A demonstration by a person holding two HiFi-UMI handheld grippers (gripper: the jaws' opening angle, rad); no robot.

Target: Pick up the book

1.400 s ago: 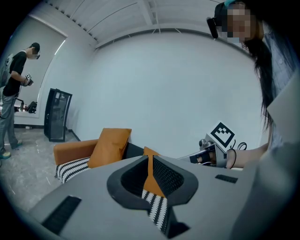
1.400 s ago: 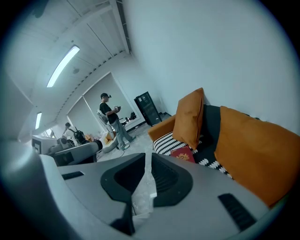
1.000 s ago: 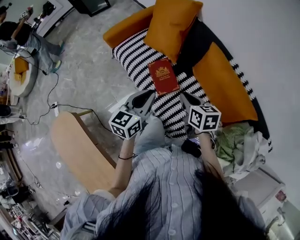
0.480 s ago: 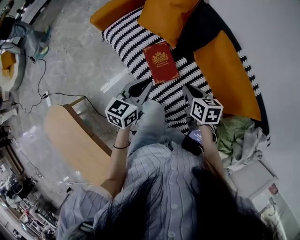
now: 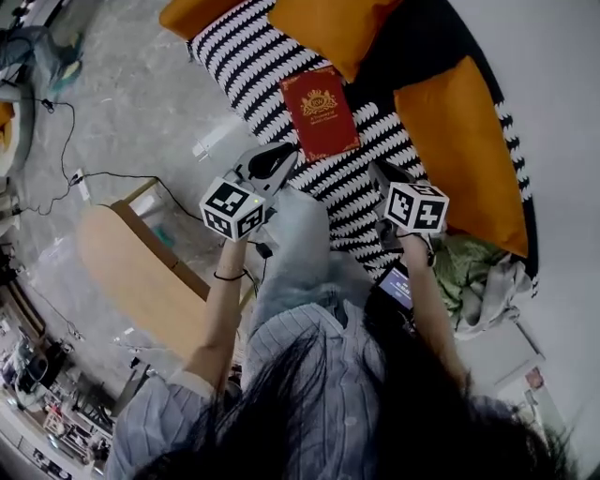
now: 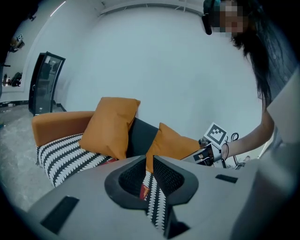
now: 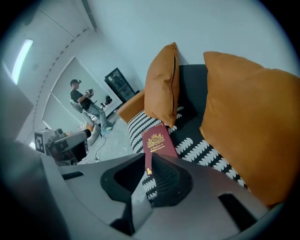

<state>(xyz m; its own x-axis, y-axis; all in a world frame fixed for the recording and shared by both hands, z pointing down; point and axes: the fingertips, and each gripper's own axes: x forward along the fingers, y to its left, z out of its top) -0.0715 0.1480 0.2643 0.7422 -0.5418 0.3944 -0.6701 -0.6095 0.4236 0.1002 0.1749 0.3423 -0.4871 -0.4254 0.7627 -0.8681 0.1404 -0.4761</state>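
Note:
The book [image 5: 320,112] is dark red with a gold crest and lies flat on the black-and-white patterned sofa seat [image 5: 246,58]. In the head view my left gripper [image 5: 284,156] hovers just short of the book's near left corner, apart from it. My right gripper [image 5: 382,172] is over the seat to the book's near right. Both have their jaws shut with nothing between them. From the right gripper view the book [image 7: 157,139] lies straight ahead of my right gripper [image 7: 147,162]. The left gripper view shows my left gripper [image 6: 149,160] and only a red sliver of the book [image 6: 142,191] below the jaws.
Orange cushions [image 5: 342,28] [image 5: 461,141] stand behind and to the right of the book. A wooden table [image 5: 141,272] is at the left, with a cable [image 5: 103,176] on the floor. Green cloth [image 5: 473,264] lies at the sofa's right end. A person [image 7: 85,101] stands far off.
Both grippers have come down towards the sofa seat and closer to the book, still shut. The left one has drawn nearer the book's corner.

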